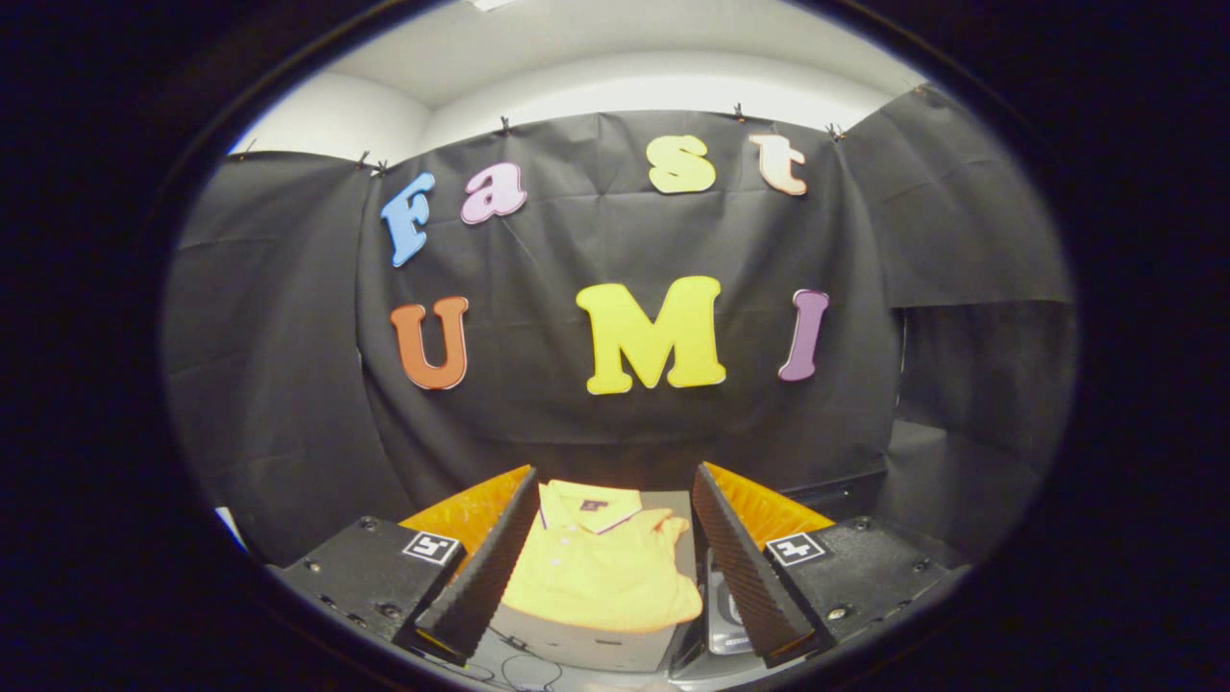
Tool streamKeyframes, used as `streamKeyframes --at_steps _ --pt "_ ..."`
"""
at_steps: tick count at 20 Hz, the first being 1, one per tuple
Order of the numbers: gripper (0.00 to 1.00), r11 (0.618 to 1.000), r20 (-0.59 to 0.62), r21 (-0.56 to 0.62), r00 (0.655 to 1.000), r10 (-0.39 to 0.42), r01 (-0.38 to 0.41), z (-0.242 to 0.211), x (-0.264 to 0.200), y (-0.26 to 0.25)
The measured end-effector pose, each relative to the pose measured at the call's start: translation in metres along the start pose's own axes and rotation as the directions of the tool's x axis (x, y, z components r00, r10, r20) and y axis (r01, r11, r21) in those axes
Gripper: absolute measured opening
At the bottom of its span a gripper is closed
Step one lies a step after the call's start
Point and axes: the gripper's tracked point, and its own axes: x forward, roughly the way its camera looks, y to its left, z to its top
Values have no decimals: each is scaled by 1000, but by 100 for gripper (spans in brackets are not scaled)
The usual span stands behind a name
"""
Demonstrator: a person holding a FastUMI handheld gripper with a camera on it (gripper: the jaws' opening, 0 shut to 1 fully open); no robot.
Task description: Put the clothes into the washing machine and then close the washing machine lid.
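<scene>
A yellow polo shirt (601,567) lies folded, collar away from me, on top of a pale box-like surface (586,646) below and ahead of my fingers. My gripper (615,639) is open, its two fingers spread wide, and the shirt shows in the gap between them without touching either. A grey appliance part with a round control (727,615) shows just left of the right finger, beside the shirt; I cannot tell whether it is the washing machine.
The booth's black cloth wall (625,423) hangs close behind the shirt and wraps round both sides. Thin dark cables (524,663) lie on the pale surface below the box. A white ceiling shows above the cloth.
</scene>
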Motion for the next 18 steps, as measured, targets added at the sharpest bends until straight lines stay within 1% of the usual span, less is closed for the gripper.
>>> streamKeyframes --at_steps 4,9,13,18 --pt "100 1000 -98 25 995 13 -10 -18 65 22" --pt "100 1000 -208 17 978 10 -6 -54 124 40" --pt "100 1000 -337 12 942 0 4 -108 159 53" --pt "100 999 -467 -27 883 -42 33 -173 188 55"
